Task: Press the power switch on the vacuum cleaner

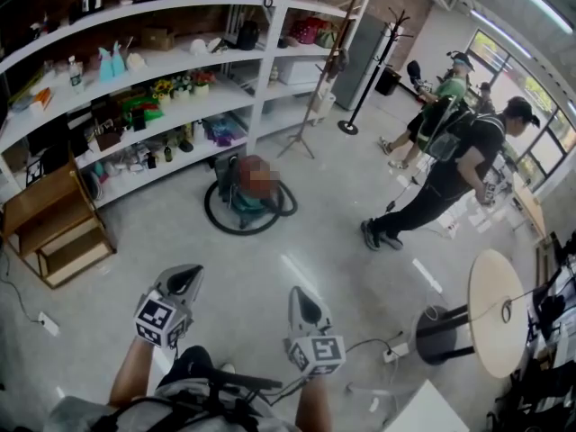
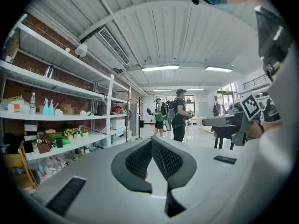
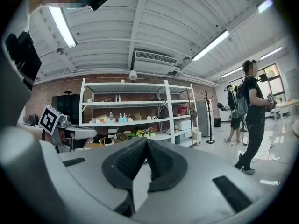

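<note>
Now | vacuum cleaner [image 1: 241,203] upright, facing unclear | left tool [image 2: 152,142] closed | right tool [image 3: 146,142] closed

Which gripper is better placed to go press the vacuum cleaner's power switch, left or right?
Left, narrowly: the left gripper sits slightly nearer the vacuum cleaner than the right gripper. Both are shut, empty and far off.

Both grippers are held low in front of the body, side by side but apart, pointing forward and out. The left gripper [image 1: 184,282] has its jaws pressed together at the tips with nothing between them, and it's the same deal with the right gripper [image 1: 304,306]. Each one's marker cube [image 1: 155,319] faces up toward the head. Bare forearms [image 1: 133,378] come in from the bottom edge.
</note>
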Demonstrator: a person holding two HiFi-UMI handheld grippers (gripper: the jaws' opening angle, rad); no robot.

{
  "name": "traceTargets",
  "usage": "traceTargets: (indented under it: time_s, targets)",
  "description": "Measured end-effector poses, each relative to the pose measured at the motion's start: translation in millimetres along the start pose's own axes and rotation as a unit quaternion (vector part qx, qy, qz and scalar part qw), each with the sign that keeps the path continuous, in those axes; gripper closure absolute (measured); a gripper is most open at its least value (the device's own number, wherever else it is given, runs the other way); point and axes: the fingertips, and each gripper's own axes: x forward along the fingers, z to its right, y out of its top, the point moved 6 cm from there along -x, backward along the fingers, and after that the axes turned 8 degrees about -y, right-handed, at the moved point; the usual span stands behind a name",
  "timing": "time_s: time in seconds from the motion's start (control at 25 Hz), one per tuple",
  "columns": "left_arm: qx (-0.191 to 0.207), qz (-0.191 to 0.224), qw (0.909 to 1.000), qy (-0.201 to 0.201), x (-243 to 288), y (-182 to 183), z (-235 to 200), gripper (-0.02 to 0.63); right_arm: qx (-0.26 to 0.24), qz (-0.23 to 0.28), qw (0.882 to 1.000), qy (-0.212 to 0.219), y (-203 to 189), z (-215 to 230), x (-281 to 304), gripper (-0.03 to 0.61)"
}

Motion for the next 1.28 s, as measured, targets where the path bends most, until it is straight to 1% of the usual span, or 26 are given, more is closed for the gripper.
traceTargets:
  time_s: [0.2,0.4,0.48,0.6,0.72,0.84,0.92,1.08,1.28]
  targets:
    - [-0.003,-0.012,0.9999,-0.005,22,-6,-5,0.604,0.005,-0.007,1.0,-0.001,-4,15,15,0.575]
    - [-0.006,-0.009,0.9999,-0.006,47,-6,-30,0.604,0.014,-0.013,1.0,0.006,-9,22,49,0.575]
    - [-0.006,-0.01,0.9999,-0.008,58,-7,-45,0.604,0.01,-0.01,1.0,0.003,-8,25,66,0.575]
    - [-0.011,-0.005,0.9999,-0.006,76,2,-70,0.604,0.012,-0.005,1.0,-0.008,1,27,95,0.575]
    - [-0.013,-0.003,0.9999,-0.004,91,9,-99,0.604,0.021,0.0,1.0,-0.004,13,23,125,0.575]
    - [-0.014,-0.002,0.9999,-0.002,103,16,-128,0.604,0.018,0.001,1.0,-0.003,18,24,159,0.575]
    - [-0.017,-0.003,0.9999,-0.002,112,16,-147,0.604,0.007,-0.004,1.0,-0.005,21,23,181,0.575]
    - [-0.02,-0.005,0.9998,-0.004,129,17,-191,0.604,0.01,-0.01,1.0,0.002,28,14,228,0.575]
    - [-0.022,-0.002,0.9998,0.0,153,29,-239,0.604,0.023,-0.034,0.999,-0.015,40,7,277,0.575]
